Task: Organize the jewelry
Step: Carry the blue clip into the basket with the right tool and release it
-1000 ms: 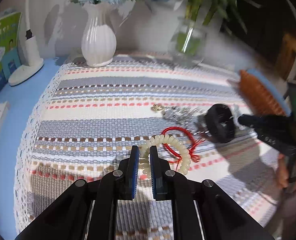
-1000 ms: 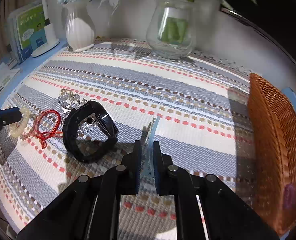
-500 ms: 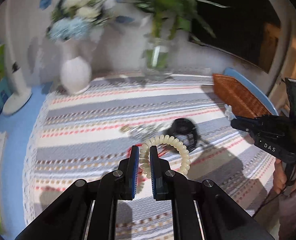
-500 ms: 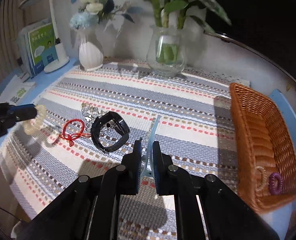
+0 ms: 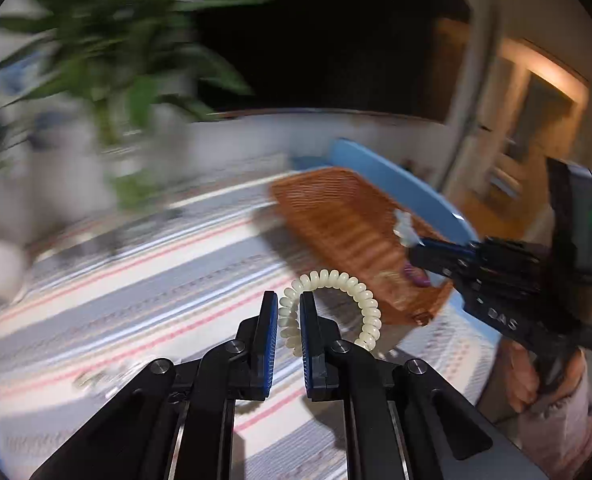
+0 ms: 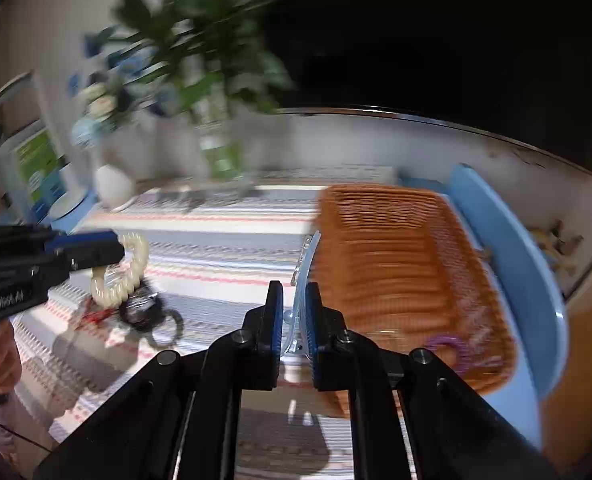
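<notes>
Left wrist view: my left hand-held gripper (image 5: 288,334) is clamped on one cream spiral bracelet (image 5: 332,307), its loop arching toward 2 o'clock, raised above the striped cloth surface (image 5: 143,280). At 2 o'clock I see my right hand-held gripper (image 5: 410,236) over the wicker basket (image 5: 336,216). From the right wrist view, that hand-held gripper (image 6: 294,320) pinches one clear blue hair clip (image 6: 304,268), long axis pointing to 12 o'clock. I count one purple spiral hair tie (image 6: 450,350) in the basket, one black watch (image 6: 147,314) and one red cord (image 6: 97,314) at 9 o'clock. Blurred plants (image 6: 199,64) stand against the wall.
</notes>
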